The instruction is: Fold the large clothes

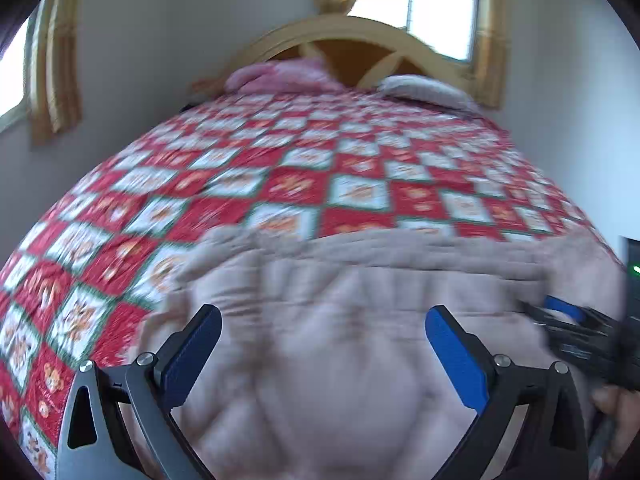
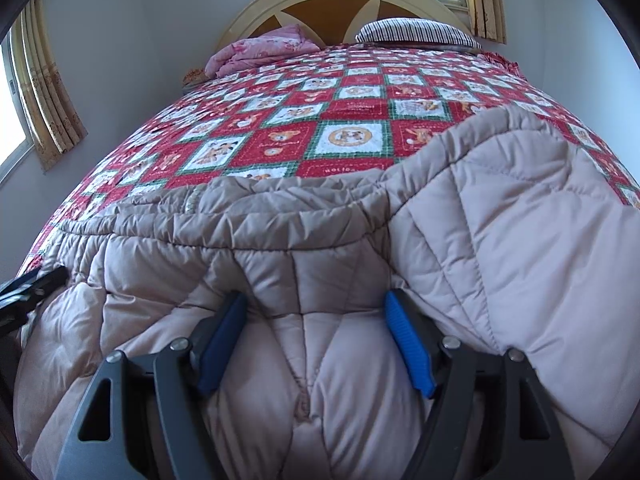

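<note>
A large beige padded coat is spread across the near end of a bed, on a red and white checked bedspread. One part is seen turned over along the far edge, and a broad panel on the right lies over the body, so a first fold seems made (more cannot be judged). The right gripper is pressed into the padding, jaws wide, a bulge of coat pinched between the blue pads. The left gripper is held spread above the coat, nothing between its jaws. Further folds into a compact bundle appear left.
</note>
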The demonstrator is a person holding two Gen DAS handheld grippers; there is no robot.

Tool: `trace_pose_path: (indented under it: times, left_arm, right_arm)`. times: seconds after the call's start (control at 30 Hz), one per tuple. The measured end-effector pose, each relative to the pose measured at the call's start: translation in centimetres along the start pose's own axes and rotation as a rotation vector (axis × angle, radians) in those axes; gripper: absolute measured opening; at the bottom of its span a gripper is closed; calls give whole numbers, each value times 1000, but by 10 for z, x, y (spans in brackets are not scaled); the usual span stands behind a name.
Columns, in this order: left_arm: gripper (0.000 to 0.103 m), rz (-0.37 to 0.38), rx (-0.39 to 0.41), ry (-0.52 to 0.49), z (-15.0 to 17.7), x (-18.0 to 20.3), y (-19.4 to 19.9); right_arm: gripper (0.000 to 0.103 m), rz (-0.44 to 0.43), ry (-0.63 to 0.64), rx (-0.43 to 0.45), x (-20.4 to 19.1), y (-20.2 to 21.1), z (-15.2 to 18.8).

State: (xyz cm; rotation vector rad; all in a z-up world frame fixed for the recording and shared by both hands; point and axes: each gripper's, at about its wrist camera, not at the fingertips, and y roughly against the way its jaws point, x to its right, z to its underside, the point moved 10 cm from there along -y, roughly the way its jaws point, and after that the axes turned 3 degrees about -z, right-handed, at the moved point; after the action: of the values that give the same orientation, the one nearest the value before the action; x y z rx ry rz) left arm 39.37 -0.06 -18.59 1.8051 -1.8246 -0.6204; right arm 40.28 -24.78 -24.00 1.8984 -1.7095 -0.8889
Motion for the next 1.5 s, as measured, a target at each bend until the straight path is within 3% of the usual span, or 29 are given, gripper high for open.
trace_pose_path:
  times: [0.07, 0.17, 0.3, 0.37, 0.4, 0.5, 0.67, 0.9, 1.03, 1.13, 1.2, 1.3, 1.43, 1.5]
  left_arm:
    - [102, 16, 5, -98, 6, 30, 1]
    - [102, -57, -35, -210, 25, 47, -24]
    - [102, -26, -59, -165, 29, 42, -40]
    - [102, -19, -67, -161, 30, 43, -42]
    - [102, -20, -70, -161, 30, 43, -44]
    - [102, -21, -71, -165, 32, 47, -45]
    - [102, -4, -71, -161, 34, 47, -44]
    - [102, -2, -82, -152, 35, 45, -49]
    - [102, 2, -81, -145, 34, 44, -49]
    - [102, 4, -80, -142, 34, 44, -49]
    - [102, 9, -80, -137, 34, 44, -48]
    - [102, 20, -76, -126, 34, 44, -47]
    - [102, 46, -55, -99, 31, 40, -38]
    - [102, 58, -39, -76, 29, 36, -24]
  right_arm:
    - [75, 0, 1, 1, 0, 0, 0]
    - [75, 3, 3, 2, -1, 1, -1]
    - [75, -74, -57, 36, 4, 23, -8]
    - [77, -146, -119, 123, 14, 55, -19]
    - [84, -176, -147, 179, 21, 73, -26]
    - [93, -149, -199, 282, 49, 103, -41]
    - [86, -3, -297, 180, 107, 63, -23]
    - [90, 59, -241, 130, 103, 39, -17]
    - [90, 102, -224, 135, 97, 62, -18]
    - [91, -50, -200, 200, 46, 94, -25]
    - [91, -78, -109, 194, 12, 100, -24]
    - [92, -52, 49, 130, -35, 92, -7]
    - [93, 56, 125, -1, -39, 55, 26]
    - [97, 75, 162, -18, -38, 43, 39]
